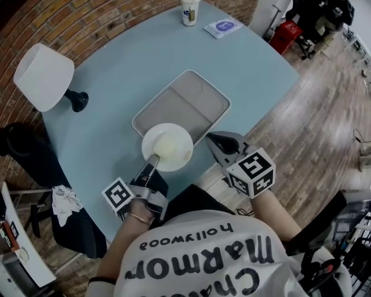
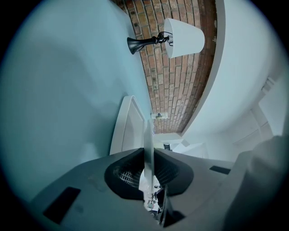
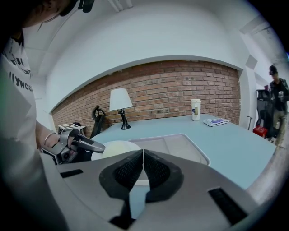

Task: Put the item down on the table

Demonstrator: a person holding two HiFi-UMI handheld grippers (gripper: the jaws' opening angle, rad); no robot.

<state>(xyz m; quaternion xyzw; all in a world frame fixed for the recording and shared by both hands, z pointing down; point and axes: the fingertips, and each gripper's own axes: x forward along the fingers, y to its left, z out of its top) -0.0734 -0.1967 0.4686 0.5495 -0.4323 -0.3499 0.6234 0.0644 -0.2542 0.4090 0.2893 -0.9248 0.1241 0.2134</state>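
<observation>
Your left gripper [image 1: 152, 163] pinches the white plate [image 1: 168, 146] at its near rim; in the left gripper view the plate [image 2: 148, 140] stands edge-on between the two jaws. The plate is over the near corner of the grey tray [image 1: 191, 73] on the light blue table [image 1: 110, 69]; I cannot tell if it touches the tray. Your right gripper [image 1: 212, 138] is just beside the plate, at the table edge, with jaws pressed together and nothing between them. A white lamp [image 1: 43, 75] stands far left, and a cup [image 1: 189, 11] at the far edge.
</observation>
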